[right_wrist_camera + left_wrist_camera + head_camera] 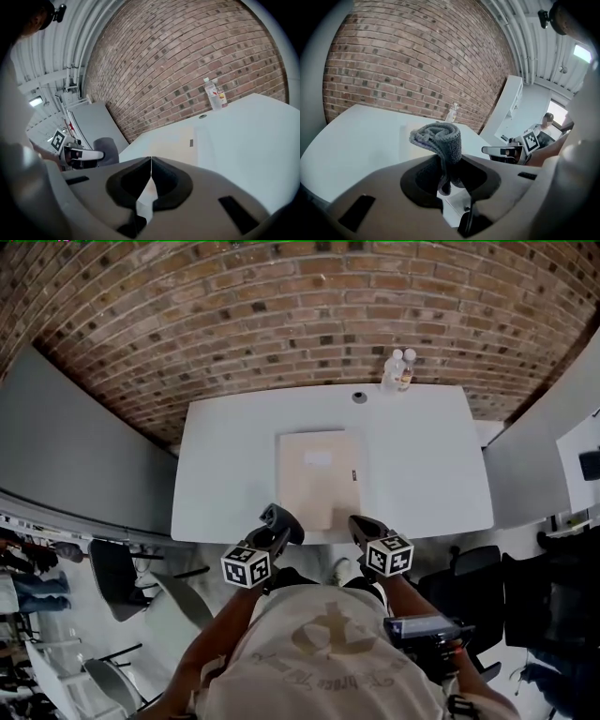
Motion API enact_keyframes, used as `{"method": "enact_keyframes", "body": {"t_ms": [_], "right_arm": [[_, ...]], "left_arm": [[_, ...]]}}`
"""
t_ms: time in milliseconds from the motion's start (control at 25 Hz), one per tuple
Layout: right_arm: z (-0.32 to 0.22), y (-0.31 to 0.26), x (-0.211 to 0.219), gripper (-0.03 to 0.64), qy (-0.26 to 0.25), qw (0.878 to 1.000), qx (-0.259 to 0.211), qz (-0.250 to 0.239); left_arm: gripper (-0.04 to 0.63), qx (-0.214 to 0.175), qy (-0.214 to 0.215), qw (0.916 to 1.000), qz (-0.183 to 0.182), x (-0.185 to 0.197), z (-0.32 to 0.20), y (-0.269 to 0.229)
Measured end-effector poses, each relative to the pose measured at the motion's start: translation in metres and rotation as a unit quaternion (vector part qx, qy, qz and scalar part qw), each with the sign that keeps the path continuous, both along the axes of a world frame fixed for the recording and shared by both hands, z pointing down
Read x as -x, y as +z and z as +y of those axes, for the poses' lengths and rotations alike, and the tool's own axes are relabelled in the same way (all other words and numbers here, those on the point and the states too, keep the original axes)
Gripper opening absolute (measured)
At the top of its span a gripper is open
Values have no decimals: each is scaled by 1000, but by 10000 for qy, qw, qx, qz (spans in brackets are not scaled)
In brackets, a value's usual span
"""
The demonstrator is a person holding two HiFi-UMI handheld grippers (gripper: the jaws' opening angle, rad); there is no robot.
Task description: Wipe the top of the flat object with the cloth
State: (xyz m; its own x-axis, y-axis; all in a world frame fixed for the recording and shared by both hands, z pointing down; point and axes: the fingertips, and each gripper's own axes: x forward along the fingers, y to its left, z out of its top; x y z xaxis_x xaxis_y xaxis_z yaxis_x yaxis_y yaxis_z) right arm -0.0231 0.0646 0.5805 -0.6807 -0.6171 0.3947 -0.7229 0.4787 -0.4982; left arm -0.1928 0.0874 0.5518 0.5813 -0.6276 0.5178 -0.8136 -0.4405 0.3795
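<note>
A flat beige board [317,476] lies in the middle of the white table [422,465]; it also shows as a pale patch [174,139] in the right gripper view. My left gripper [285,517] hovers at the table's near edge, shut on a folded grey cloth [439,139] that sticks up between its jaws. My right gripper [357,524] hangs beside it at the near edge, jaws pressed together with nothing between them [151,164]. Both grippers are short of the board.
Two clear bottles [399,369] and a small round dark object [360,397] stand at the table's far edge against the brick wall. Grey partitions flank the table. Office chairs [117,577] stand on the floor at the left and right behind me.
</note>
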Motion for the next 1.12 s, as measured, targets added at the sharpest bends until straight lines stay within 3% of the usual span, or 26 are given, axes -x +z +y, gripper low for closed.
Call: {"method": "enact_keyframes", "body": {"t_ms": [240, 520, 800, 1120], "right_arm": [[-20, 4, -13, 21, 97, 9999, 61, -120], [-38, 12, -21, 21, 411, 9989, 172, -137], [-53, 15, -26, 21, 825, 9963, 244, 81], [-83, 5, -6, 21, 1124, 9926, 229, 405]], "left_arm": [[107, 137, -62, 9998, -134, -2, -17, 1], [107, 115, 163, 9997, -162, -8, -53, -2], [107, 49, 486, 9988, 14, -6, -89, 0], [107, 79, 732, 9969, 264, 22, -126, 6]]}}
